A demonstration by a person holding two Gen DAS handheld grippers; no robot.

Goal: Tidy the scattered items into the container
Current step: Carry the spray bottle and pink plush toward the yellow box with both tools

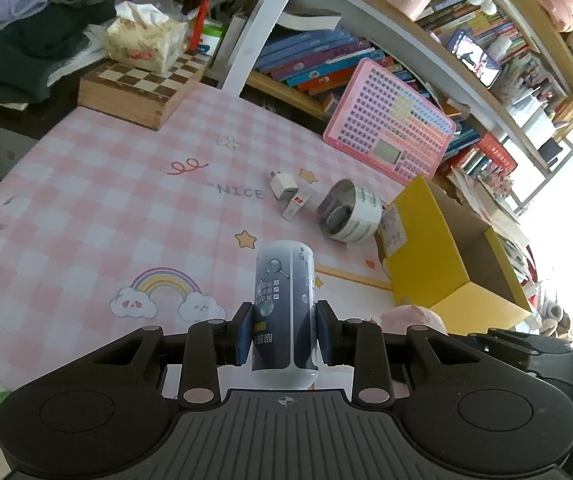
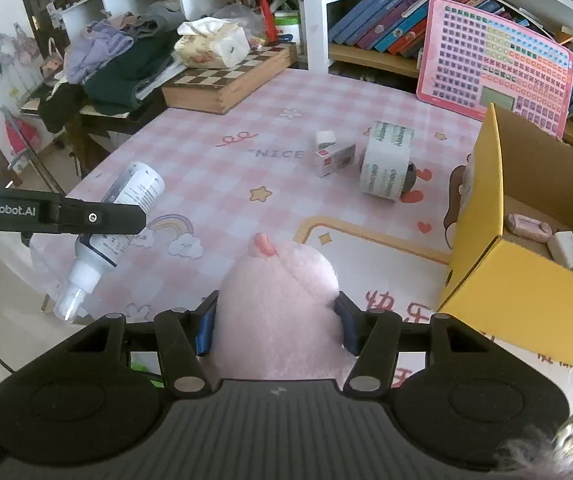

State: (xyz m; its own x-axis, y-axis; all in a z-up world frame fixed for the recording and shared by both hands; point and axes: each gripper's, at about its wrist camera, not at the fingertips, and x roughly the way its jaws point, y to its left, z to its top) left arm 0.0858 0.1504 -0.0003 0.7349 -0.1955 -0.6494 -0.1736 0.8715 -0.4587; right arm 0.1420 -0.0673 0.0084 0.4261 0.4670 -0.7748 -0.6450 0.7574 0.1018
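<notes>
- Blue pads on my left hand-held gripper (image 1: 285, 334) squeeze a dark spray bottle (image 1: 284, 312) from both sides, up above the tabletop (image 1: 98, 216).
- From the other camera the same bottle (image 2: 116, 224) tilts, with its clear cap pointing down.
- My right hand-held gripper (image 2: 274, 326) pinches a soft pink plush toy (image 2: 276, 300) between its blue pads. The toy has a small orange bit on top.
- Pink and white checks cover the tabletop, with a rainbow and stars drawn on it.
- The yellow cardboard box (image 2: 522, 292) stands open just to the right of the toy. A small pink thing (image 2: 528, 226) and a white block (image 2: 566, 248) lie inside it.
- Farther out, a roll of printed tape (image 2: 386, 162) lies on its side on the tabletop.
- Just left of the tape is a small white box with red on it (image 2: 334, 158), and a white plug (image 1: 282, 186) touches that box.
- A pink toy keyboard board (image 2: 494, 60) leans on the bookshelf behind the box.
- A wooden chess box (image 2: 226, 80) sits at the far left edge, with a tissue pack (image 2: 212, 46) on top.
</notes>
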